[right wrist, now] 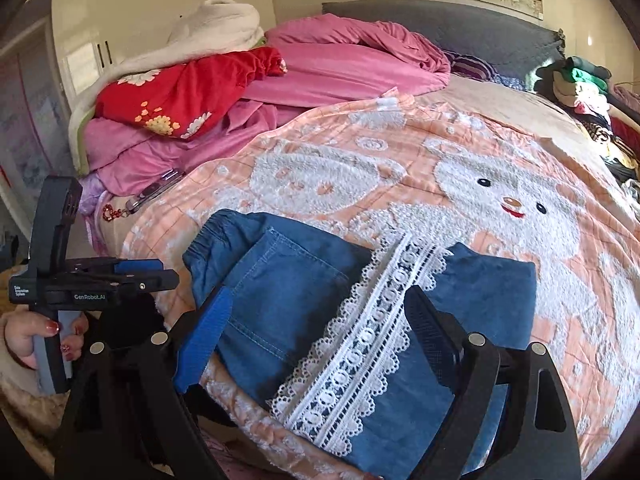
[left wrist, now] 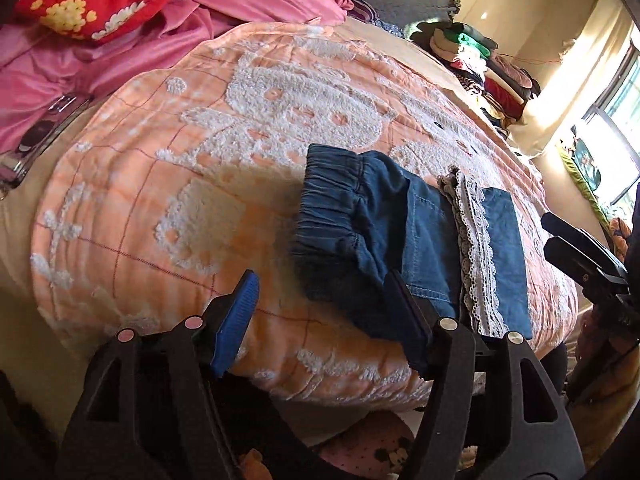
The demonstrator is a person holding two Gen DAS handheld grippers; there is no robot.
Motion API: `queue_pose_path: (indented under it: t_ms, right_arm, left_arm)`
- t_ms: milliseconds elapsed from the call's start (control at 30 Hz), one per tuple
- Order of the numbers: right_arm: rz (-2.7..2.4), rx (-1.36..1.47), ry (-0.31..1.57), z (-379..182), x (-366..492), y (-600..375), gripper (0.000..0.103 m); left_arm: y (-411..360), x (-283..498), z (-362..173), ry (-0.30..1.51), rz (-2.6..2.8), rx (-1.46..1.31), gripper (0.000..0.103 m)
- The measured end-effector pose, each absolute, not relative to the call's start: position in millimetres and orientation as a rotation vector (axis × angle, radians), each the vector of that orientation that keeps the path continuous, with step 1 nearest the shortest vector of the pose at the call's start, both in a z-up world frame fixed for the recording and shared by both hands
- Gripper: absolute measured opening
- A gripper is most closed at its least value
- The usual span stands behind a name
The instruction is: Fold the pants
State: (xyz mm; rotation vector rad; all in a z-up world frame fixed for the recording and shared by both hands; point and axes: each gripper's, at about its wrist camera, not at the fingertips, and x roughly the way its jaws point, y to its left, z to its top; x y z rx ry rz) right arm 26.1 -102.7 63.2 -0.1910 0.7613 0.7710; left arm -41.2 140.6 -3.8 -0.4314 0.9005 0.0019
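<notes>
Folded blue denim pants [left wrist: 424, 240] [right wrist: 280, 292] with an elastic waistband and a white lace band [right wrist: 372, 328] lie flat on the peach bear-patterned blanket [left wrist: 180, 184] [right wrist: 500, 168], near the bed's front edge. My left gripper [left wrist: 320, 284] hovers open at the waistband end; only the pants' near corner shows between its fingers, untouched by the pads. My right gripper [right wrist: 320, 296] stands wide open over the lace and pocket area, its pads apart from the cloth. A hand holds the left gripper [right wrist: 132, 276] at the left of the right wrist view; the right gripper [left wrist: 568, 236] shows at the left wrist view's right edge.
A pile of pink bedding [right wrist: 340, 60] and a red floral cloth [right wrist: 188, 92] fills the bed's far left. A phone [right wrist: 156, 192] lies beside it. Stacked clothes [right wrist: 588, 92] sit at the far right by the grey headboard [right wrist: 460, 20].
</notes>
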Motion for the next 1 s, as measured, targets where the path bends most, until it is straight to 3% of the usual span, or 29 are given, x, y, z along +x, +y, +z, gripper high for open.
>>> queue_pose_path:
  t_ms: [433,800,1000]
  right_arm:
    - [0.938,-0.27,0.846,57,65,-28,0.087]
    - [1.047,-0.391,0.936,33,88,37,0.087]
    - [1.102,-0.452,0.976,15,97,64,0.087]
  left_arm:
    - [141,-39,-22,0.912,-0.095,-0.571,0.057]
    - [136,-17,-49,0.958,-0.129,-0.621,0.044]
    - [137,-16,-53,0.955,-0.137,-0.631,0.044]
